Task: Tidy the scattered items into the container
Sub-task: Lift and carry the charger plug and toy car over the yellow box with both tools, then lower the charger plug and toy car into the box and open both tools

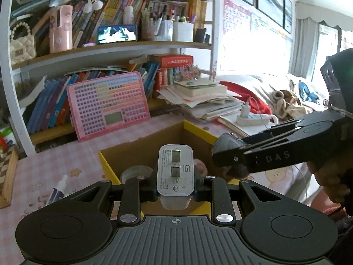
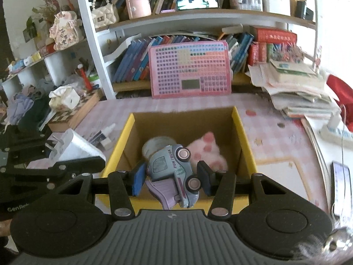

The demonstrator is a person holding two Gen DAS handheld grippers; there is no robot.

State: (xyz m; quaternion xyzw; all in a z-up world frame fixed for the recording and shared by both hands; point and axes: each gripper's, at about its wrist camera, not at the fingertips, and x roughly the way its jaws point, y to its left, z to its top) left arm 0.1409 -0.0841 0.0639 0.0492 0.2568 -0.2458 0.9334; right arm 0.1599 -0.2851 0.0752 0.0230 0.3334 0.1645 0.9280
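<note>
We are at the drop-off step. Our left hand-held gripper (image 1: 175, 190) is clamped on a white plug adapter (image 1: 175, 169), prongs facing up, at the near edge of the cardboard box (image 2: 242, 137). Our right hand-held gripper (image 2: 171, 182) grips a blue toy truck (image 2: 174, 172) above the same box — a tape roll (image 2: 154, 146) and a pink plush (image 2: 207, 149) already lie inside. Next, we judge, each load must clear the rim before release; a small bottle (image 2: 103, 135) waits on the tabletop (image 2: 271, 141).
</note>
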